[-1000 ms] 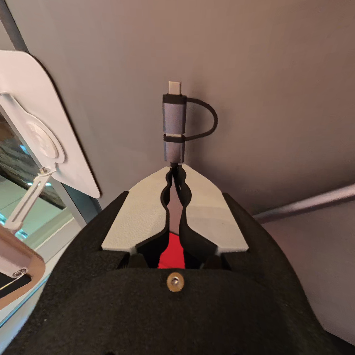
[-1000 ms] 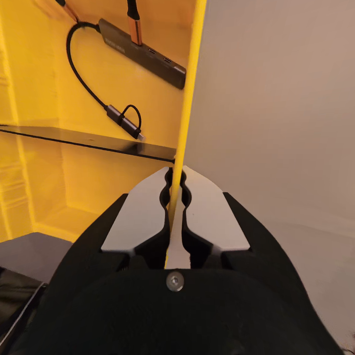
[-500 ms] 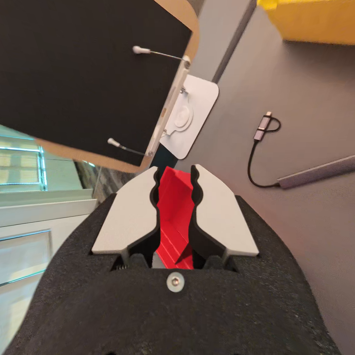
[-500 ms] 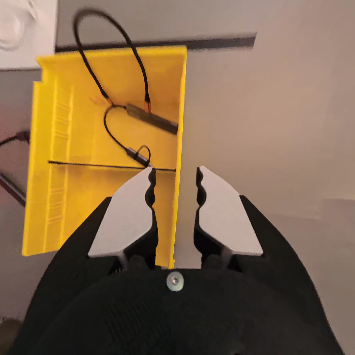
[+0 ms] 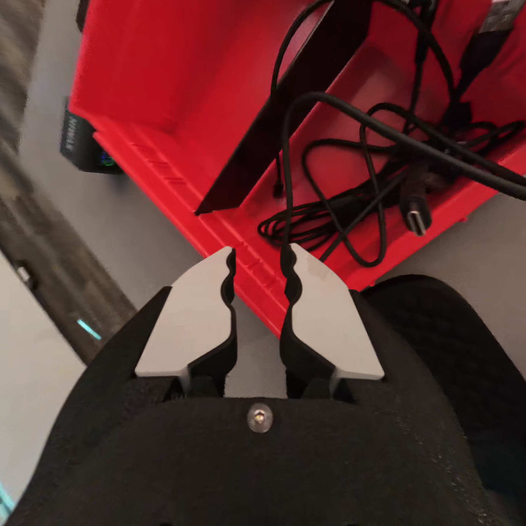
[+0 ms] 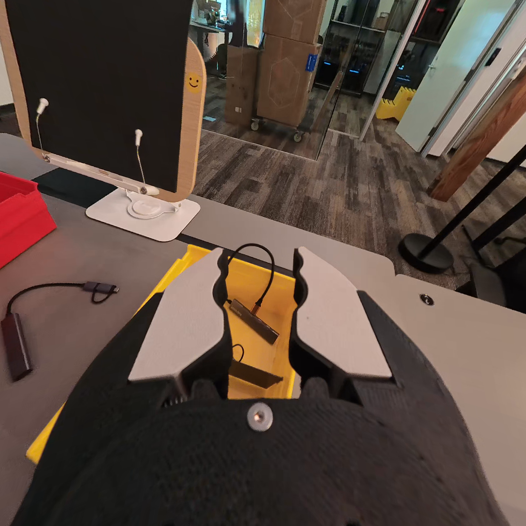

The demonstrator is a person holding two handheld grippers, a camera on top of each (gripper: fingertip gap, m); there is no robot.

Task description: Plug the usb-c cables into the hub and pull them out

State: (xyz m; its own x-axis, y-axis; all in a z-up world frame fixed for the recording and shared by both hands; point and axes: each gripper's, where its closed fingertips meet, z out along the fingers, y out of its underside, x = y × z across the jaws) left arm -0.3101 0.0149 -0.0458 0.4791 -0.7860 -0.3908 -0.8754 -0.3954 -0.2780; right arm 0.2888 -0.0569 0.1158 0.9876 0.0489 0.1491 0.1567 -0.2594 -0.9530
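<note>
Grey table (image 6: 85,256); hub (image 6: 253,323) lettering illegible.

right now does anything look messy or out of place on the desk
Yes. The black cables in the red bin lie in a loose tangle. One hub lies on the bare table, outside any bin, while another hub sits in the yellow bin with a cable plugged in.

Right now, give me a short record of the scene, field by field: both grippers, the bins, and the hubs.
left gripper: open, empty, over the red bin's edge
right gripper: open, empty, above the yellow bin
red bin: holds tangled black cables
yellow bin: holds a hub with one cable plugged in
second hub: on the grey table, outside the bins, nothing plugged in
</note>
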